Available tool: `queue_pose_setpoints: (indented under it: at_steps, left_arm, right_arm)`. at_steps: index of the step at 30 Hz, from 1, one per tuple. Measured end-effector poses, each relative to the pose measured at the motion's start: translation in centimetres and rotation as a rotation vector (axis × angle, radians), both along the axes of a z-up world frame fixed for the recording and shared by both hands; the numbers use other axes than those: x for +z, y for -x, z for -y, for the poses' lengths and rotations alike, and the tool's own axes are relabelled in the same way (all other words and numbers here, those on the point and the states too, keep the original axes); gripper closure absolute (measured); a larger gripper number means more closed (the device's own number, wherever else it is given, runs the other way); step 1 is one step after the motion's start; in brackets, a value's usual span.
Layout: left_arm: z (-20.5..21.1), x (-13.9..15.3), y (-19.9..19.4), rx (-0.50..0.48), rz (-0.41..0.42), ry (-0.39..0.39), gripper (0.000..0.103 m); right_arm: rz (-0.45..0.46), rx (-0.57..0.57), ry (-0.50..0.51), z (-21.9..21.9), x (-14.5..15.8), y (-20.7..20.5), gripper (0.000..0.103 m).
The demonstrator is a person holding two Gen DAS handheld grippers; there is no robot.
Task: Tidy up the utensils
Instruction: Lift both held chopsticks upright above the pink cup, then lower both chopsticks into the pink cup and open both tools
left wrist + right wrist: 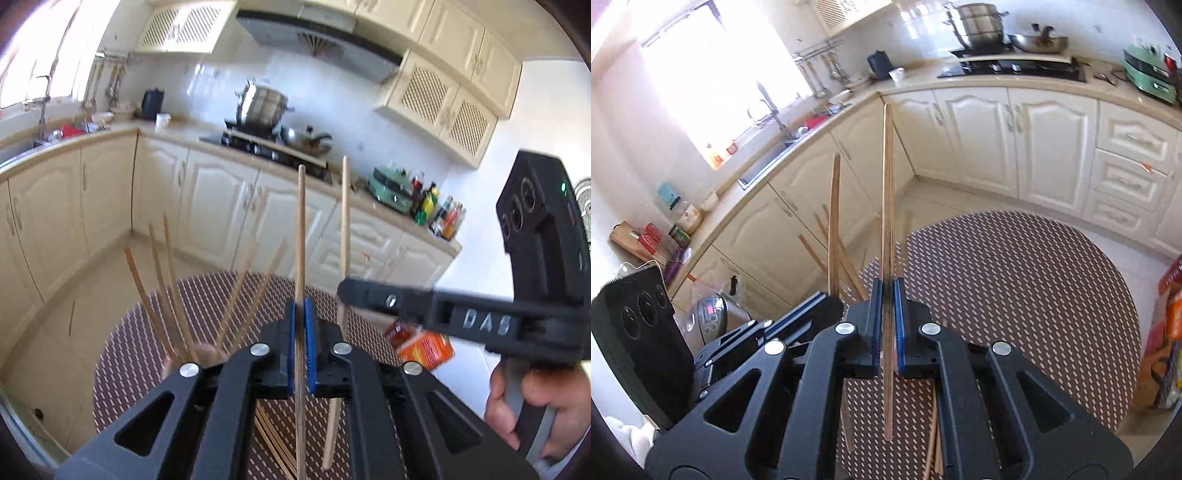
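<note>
the left tool [301,343] is pinching a single wooden chopstick [301,236] between its blue pads [291,347], the stick standing nearly upright and running down through the grip toward the bottom of the left wrist view. just to its right a second chopstick [344,221] is standing almost parallel, held by the right tool [345,290], which is reaching in from the right side with the person's right hand [532,398] wrapped around its handle.

in the right wrist view the right tool [887,325] is pressing its pads [876,321] onto that upright chopstick [887,184], whose lower end is hanging just above the patterned worktop [1015,280]. the left tool's chopstick [833,221] is standing just beside it, to the left, apart from it.

a bunch of other chopsticks [173,295] is fanning out to the left of the left tool; their lower ends are hidden behind the tool body, so what is holding them cannot be told. more loose chopsticks [273,443] are lying on the worktop [129,350] under the left tool, partly covered by its arms. an orange packet [424,349] is sitting blurred on the worktop beneath the right tool.
</note>
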State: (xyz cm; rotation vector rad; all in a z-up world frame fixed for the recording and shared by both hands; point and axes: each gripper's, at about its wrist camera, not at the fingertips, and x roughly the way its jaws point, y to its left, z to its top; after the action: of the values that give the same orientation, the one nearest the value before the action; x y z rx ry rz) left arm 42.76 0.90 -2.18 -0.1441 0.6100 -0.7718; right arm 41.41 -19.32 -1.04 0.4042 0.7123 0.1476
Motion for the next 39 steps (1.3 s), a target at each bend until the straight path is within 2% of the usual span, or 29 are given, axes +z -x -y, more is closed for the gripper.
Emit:
queue_pose_setpoints:
  at_steps: [10, 17, 20, 31, 39]
  left_arm:
    - [-1.4, 1.9, -5.1, 0.122, 0.093, 0.042, 0.098]
    - [-2.3, 1.0, -7.7, 0.193, 0.149, 0.062, 0.098]
    - [-1.9, 0.5, -8.3, 0.206, 0.180, 0.039, 0.098]
    - [-2.3, -2.5, -9.1, 0.221, 0.131, 0.022, 0.098]
    - [-2.6, -4.0, -7.8, 0.202, 0.096, 0.018, 0.098]
  right_arm:
    - [0.053, 0.043, 0.023, -3.9, 1.0, -4.8, 0.097]
    - [0.107, 0.048, 0.052, -5.4, -0.1, -6.9, 0.097]
    - [0.111, 0.043, 0.076, -5.5, -1.1, -7.4, 0.097]
    - [0.157, 0.082, 0.167, -6.6, -2.7, -7.0, 0.096]
    - [0.102, 0.069, 0.160, -5.9, -4.6, -5.7, 0.096]
